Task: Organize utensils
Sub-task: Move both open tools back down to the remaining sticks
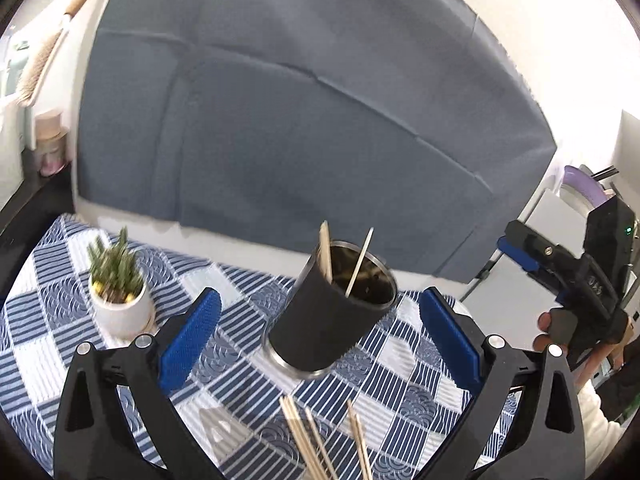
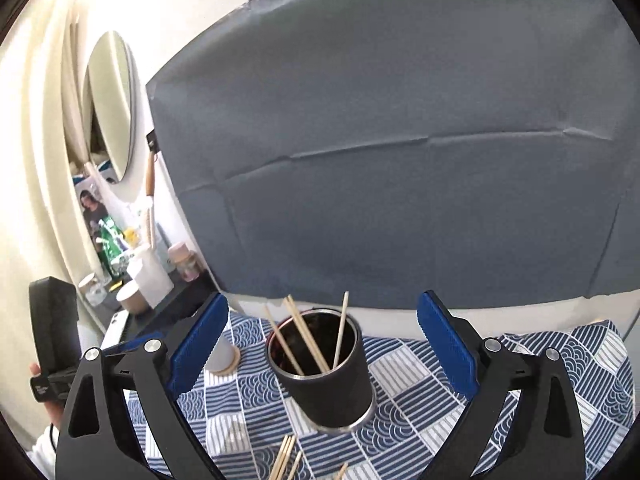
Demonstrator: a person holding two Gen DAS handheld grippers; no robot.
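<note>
Black metal-rimmed cylindrical cup [image 1: 332,312] holding wooden sticks [image 2: 308,336] stands mid-tablecloth [image 1: 400,372], open cloth around it. Left gripper [image 1: 320,332] and right gripper [image 2: 320,340] gape wide, empty. Loose wooden sticks [image 1: 320,440] lie near; small white potted plant [image 1: 120,300] stands apart.

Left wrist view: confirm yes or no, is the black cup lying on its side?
No, the black cup stands on its base on the checked tablecloth, with wooden sticks poking up out of its open top.

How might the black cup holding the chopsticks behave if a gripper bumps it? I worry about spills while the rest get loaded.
The black cup looks tall and narrow, so a push near its rim would probably tip it. Its metal rim and base suggest some steadying weight. The chopsticks lean loosely inside and would likely rattle or spill out onto the checked tablecloth.
</note>
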